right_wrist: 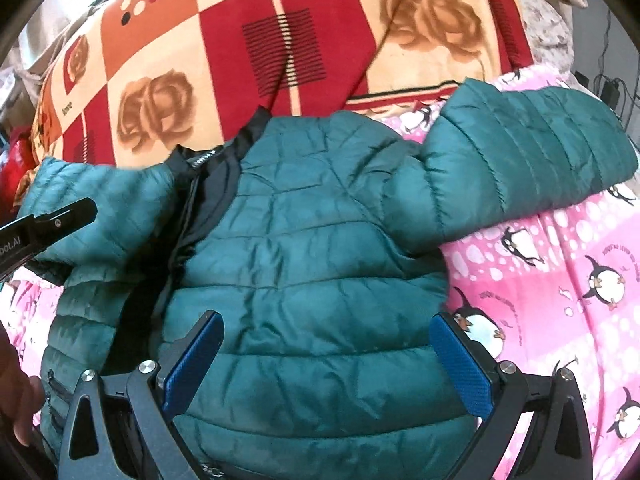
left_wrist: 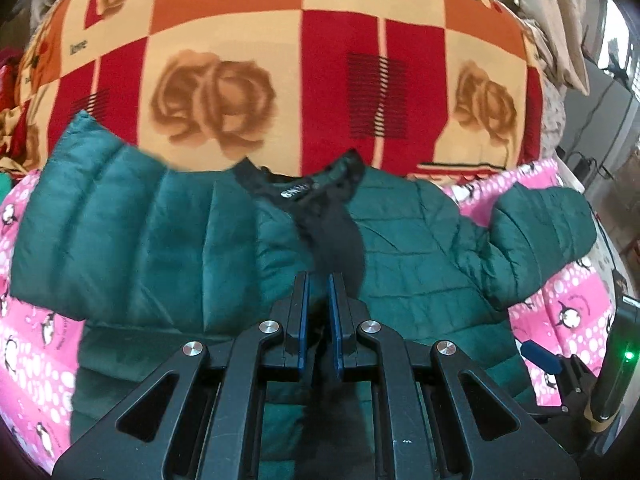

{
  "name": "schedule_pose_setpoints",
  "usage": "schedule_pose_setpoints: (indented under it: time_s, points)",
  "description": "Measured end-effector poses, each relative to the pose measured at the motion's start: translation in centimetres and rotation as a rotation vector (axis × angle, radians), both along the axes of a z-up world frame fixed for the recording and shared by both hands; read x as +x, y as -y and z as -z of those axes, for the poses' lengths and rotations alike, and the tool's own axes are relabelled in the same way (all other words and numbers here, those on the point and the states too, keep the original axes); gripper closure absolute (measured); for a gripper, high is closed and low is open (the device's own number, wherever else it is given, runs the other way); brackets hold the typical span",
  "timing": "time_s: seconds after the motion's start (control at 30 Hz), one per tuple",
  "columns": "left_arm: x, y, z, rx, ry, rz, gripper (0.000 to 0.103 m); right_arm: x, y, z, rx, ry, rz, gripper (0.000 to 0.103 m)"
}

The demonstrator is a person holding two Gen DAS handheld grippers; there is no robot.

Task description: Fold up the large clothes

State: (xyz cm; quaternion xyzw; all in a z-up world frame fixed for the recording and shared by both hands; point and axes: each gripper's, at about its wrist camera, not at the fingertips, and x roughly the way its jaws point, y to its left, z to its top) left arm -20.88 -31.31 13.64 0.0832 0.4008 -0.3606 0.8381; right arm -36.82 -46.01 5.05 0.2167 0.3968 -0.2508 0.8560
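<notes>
- A bed is shown, covered toward its far side by a checked fleece blanket in red, orange and cream [left_wrist: 256,92], printed with brown roses and the word "love"; the same blanket is seen in the right wrist view [right_wrist: 168,96].
- The near side of the bed is covered by a pink fleece blanket printed with penguins and white dots [left_wrist: 36,344], which reaches the right edge of the bed in the right wrist view [right_wrist: 560,280].
- A dark green quilted puffer jacket with a black lining and collar [left_wrist: 420,248] is spread front-up across the pink blanket, its collar lying on the near edge of the checked blanket. Its sleeves are extended toward the left and right edges of the bed, and in the right wrist view [right_wrist: 304,240] the front is seen parted along the black lining.
- The left gripper, a black two-finger tool with blue pads [left_wrist: 319,300], is closed, with the jaws nearly together just over the jacket's black front opening; whether fabric is pinched cannot be told.
- The right gripper, of the same build [right_wrist: 326,364], is held wide open above the lower part of the jacket's right front panel, with nothing pressed by its pads.
- Part of a hand [right_wrist: 16,396] is visible at the left margin of the right wrist view.
</notes>
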Motion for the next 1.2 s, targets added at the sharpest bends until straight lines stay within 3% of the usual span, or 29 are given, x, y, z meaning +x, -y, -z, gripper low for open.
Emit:
schedule_pose_setpoints:
  time_s: [0.27,0.43,0.5,0.57,0.63,0.77,0.9,1.03,1.2]
  points:
    - [-1.1,2.1,1.7,0.037,-0.028,0.047,0.094,-1.2,1.3,0.6,0.054,0.018,0.02,0.0]
    - [-1.5,1.2,1.1,0.066,0.009,0.053,0.092,-0.6,1.0,0.5,0.107,0.048,-0.012,0.0]
    - [-1.4,0.3,0.6,0.083,0.029,0.062,0.077,-0.1,0.6,0.4,0.125,0.058,-0.029,0.0]
    - [-1.3,-1.2,-0.3,0.079,0.076,0.049,0.045,0.7,-0.1,0.3,0.154,0.07,-0.059,0.0]
    - [-1.2,-3.2,-1.4,0.061,0.148,0.02,0.038,1.7,-0.6,0.2,0.166,0.072,-0.083,0.0]
    - [0.6,-7.0,-2.6,0.065,0.206,-0.054,0.037,4.5,-2.3,-0.3,0.161,0.077,-0.147,0.0]
    - [3.1,-10.6,-2.5,0.053,0.163,-0.148,0.037,7.7,-3.7,-0.5,0.167,0.096,-0.202,0.002]
    - [4.8,-13.5,-2.0,0.034,0.136,-0.226,0.037,11.2,-4.0,-0.2,0.191,0.082,-0.222,0.011]
    - [6.5,-16.0,-1.4,0.003,0.1,-0.293,0.037,15.0,-4.0,-0.2,0.147,0.058,-0.234,0.021]
